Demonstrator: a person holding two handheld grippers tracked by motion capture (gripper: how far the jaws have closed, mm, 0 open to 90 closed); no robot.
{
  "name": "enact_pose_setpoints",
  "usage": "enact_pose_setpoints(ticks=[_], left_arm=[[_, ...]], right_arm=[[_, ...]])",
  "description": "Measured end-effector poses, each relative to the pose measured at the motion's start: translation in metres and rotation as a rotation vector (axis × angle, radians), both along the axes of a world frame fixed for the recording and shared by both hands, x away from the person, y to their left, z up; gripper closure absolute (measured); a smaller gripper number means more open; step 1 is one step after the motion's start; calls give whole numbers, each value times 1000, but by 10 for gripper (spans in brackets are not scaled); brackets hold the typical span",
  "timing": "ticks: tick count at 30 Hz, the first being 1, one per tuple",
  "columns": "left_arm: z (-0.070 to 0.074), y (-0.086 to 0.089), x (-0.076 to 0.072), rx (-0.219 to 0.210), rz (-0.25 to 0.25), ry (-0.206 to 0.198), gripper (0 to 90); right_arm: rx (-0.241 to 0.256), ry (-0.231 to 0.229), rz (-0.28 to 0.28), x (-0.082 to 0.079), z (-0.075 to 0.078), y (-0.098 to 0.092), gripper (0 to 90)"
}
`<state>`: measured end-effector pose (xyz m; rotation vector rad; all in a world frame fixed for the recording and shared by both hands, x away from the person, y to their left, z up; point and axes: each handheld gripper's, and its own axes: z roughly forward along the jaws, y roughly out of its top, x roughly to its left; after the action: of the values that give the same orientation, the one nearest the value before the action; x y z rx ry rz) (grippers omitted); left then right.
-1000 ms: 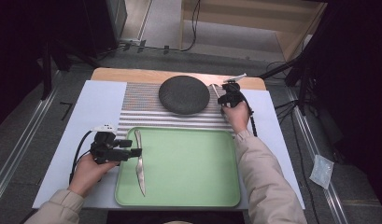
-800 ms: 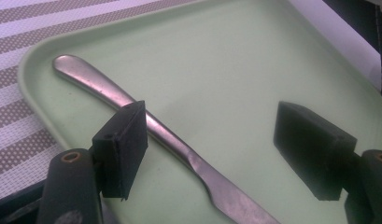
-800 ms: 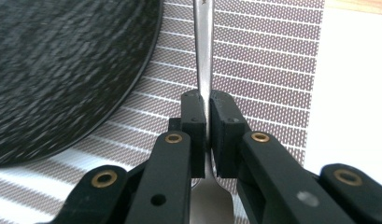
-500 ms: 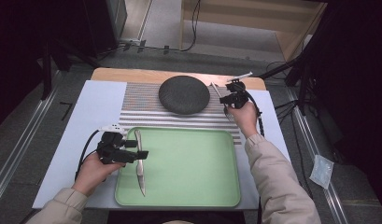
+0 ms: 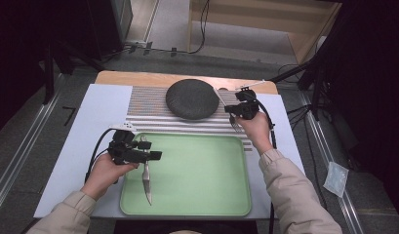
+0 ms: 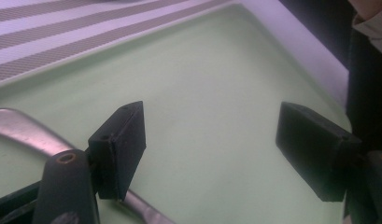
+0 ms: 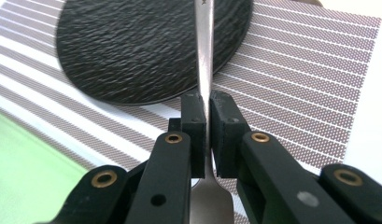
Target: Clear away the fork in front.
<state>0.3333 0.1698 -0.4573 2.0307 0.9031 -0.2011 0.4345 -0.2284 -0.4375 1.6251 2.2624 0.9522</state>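
A green tray (image 5: 202, 170) lies at the near middle of the table, with a silver knife (image 5: 147, 183) along its left side. My left gripper (image 5: 150, 156) hovers over the knife's handle end, open, and holds nothing. In the left gripper view its jaws (image 6: 216, 149) stand wide apart above the tray (image 6: 202, 70), the knife's handle (image 6: 25, 128) passing under the left jaw. My right gripper (image 5: 232, 111) is shut on a fork (image 5: 218, 95) beside a dark round plate (image 5: 192, 99). In the right gripper view the fork's handle (image 7: 203, 46) runs out from the jaws (image 7: 206, 112) over the plate (image 7: 146, 51).
A striped placemat (image 5: 148, 105) lies under the plate, behind the tray. A pale blue sheet (image 5: 80, 131) covers the table on both sides. The table's wooden far edge (image 5: 138, 77) shows behind it. A small plastic bag (image 5: 336, 178) lies on the floor at the right.
My left gripper has shifted a little to the right over the knife's handle. My right gripper, with the fork, has come slightly nearer and lower beside the plate.
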Motion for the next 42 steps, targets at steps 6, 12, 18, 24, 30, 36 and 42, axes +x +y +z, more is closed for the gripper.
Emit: enact_pose_setpoints(ticks=[6, 12, 18, 24, 30, 36, 42], left_arm=[[4, 0, 7, 27, -3, -11, 256], [6, -3, 17, 52, 9, 5, 255], [11, -8, 28, 55, 7, -6, 254], [17, -20, 38, 46, -1, -28, 256], [26, -35, 50, 38, -15, -42, 255], [29, -43, 58, 27, -10, -48, 255], [31, -46, 64, 39, -2, -49, 256]], right_arm=[[39, -16, 27, -11, 7, 1, 831], [83, -36, 60, -26, 7, 5, 831], [102, -40, 91, -42, 0, 11, 831], [121, -53, 115, -51, 0, 14, 831], [116, -59, 143, -57, -2, 19, 831], [114, -67, 166, -61, -4, 23, 831], [121, -63, 175, -64, -3, 29, 831]])
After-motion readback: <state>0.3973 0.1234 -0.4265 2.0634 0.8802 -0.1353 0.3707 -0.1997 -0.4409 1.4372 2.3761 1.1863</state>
